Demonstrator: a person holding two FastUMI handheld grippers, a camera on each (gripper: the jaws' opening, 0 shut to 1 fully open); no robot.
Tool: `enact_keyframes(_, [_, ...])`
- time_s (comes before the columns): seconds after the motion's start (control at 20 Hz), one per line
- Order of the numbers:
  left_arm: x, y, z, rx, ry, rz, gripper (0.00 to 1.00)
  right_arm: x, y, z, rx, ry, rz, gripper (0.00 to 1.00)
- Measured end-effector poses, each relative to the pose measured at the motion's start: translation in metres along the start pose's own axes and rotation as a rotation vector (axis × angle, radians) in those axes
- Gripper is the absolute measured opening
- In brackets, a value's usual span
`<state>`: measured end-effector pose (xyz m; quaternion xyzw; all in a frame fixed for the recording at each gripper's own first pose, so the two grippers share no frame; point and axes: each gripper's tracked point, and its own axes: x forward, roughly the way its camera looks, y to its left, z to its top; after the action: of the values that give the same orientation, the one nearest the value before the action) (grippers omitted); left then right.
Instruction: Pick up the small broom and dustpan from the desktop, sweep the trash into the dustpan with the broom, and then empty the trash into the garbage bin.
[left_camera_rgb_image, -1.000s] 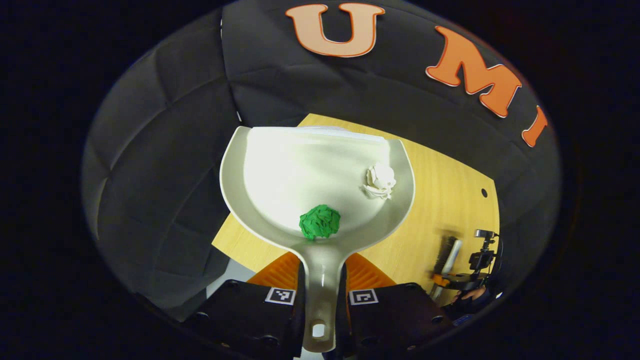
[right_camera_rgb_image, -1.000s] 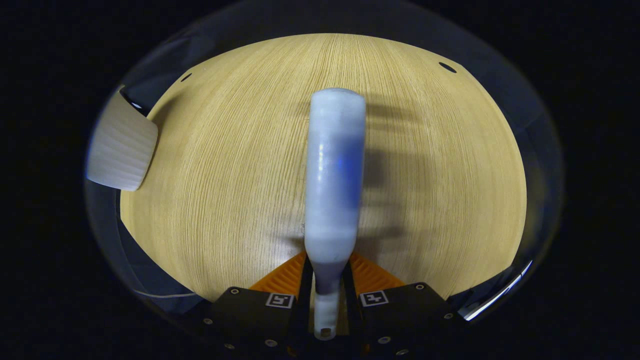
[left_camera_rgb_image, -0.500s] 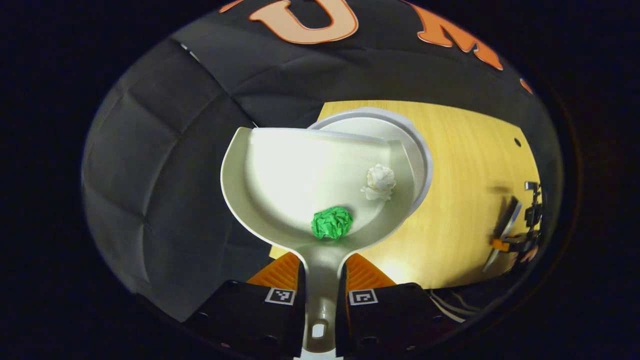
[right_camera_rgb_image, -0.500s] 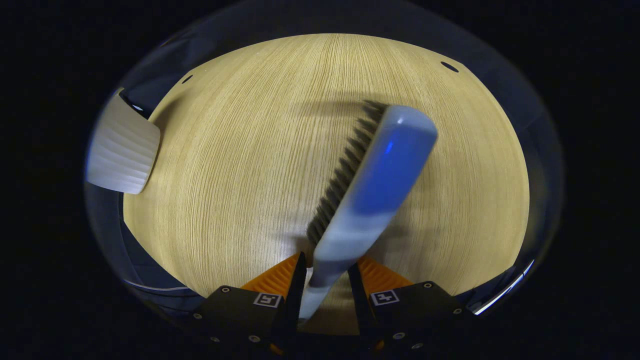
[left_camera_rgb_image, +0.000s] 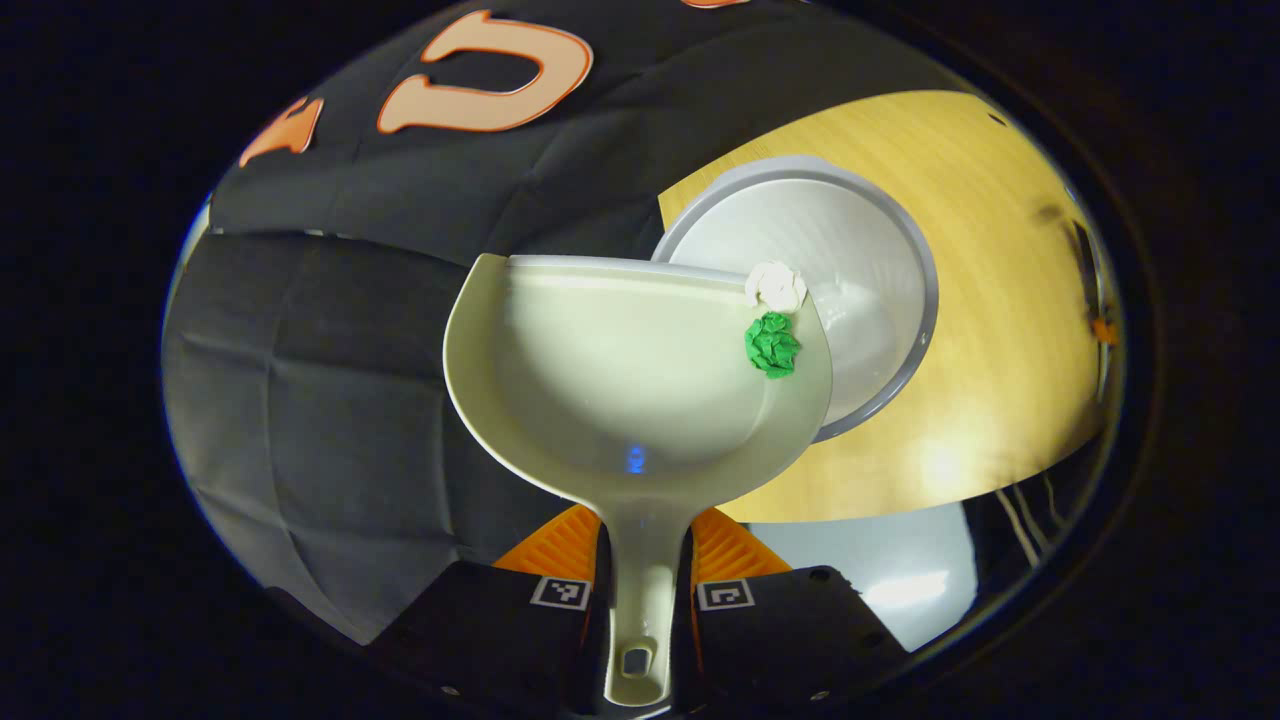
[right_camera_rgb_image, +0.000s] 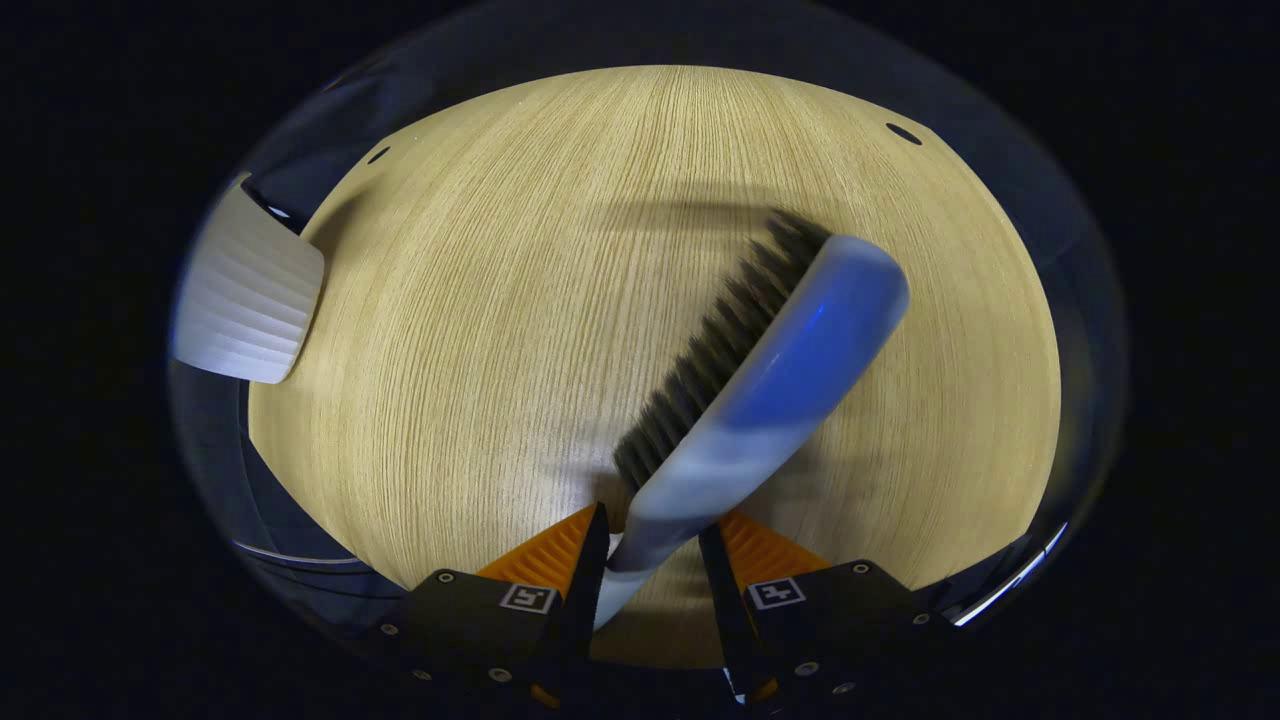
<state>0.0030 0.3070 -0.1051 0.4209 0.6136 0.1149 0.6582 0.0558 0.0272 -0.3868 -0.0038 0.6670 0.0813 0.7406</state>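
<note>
Left gripper view
Left gripper (left_camera_rgb_image: 645, 560): clamped on the dustpan (left_camera_rgb_image: 620, 380) handle, as before.
Dustpan: straight ahead, now tipped to its right.
Trash: green wad (left_camera_rgb_image: 772, 345) and white wad (left_camera_rgb_image: 776, 285) have slid from the pan's middle to its far right corner, touching each other.
Bin (left_camera_rgb_image: 880, 300): ahead right on the table (left_camera_rgb_image: 1000, 400), far more exposed than 0.5 s ago; the pan's right corner overlaps its opening.

Right gripper view
Right gripper (right_camera_rgb_image: 650, 555): fingers parted; broom (right_camera_rgb_image: 760, 370) handle lies slack between them, leaning further right than earlier.
Bin (right_camera_rgb_image: 250, 300): far left.
</note>
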Motion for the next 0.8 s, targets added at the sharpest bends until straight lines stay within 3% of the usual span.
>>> enact_keyframes(0.05, [-0.002,0.005,0.000,0.068,-0.007,0.047,0.24,0.000,-0.001,0.000,-0.001,0.000,-0.004,0.48])
enact_keyframes(0.1, [-0.009,0.011,0.000,0.139,-0.013,0.096,0.24,0.000,-0.003,0.000,-0.001,0.001,-0.005,0.57])
enact_keyframes(0.3, [-0.016,0.025,0.006,0.304,-0.027,0.240,0.24,-0.001,-0.008,-0.001,0.006,-0.001,-0.016,0.59])
enact_keyframes(0.35, [-0.016,0.022,0.007,0.300,-0.029,0.239,0.24,-0.001,-0.008,-0.002,0.008,-0.003,-0.016,0.59])
enact_keyframes(0.5, [-0.006,0.002,-0.001,0.132,-0.036,0.143,0.24,-0.002,-0.009,-0.002,0.009,-0.006,-0.017,0.59])
enact_keyframes(0.7, [0.009,-0.031,0.016,-0.291,-0.092,-0.063,0.24,-0.004,-0.011,-0.003,0.011,-0.010,-0.016,0.59])
enact_keyframes(0.8, [0.009,-0.057,0.039,-0.450,-0.161,-0.188,0.24,-0.006,-0.010,-0.003,0.013,-0.013,-0.010,0.59])
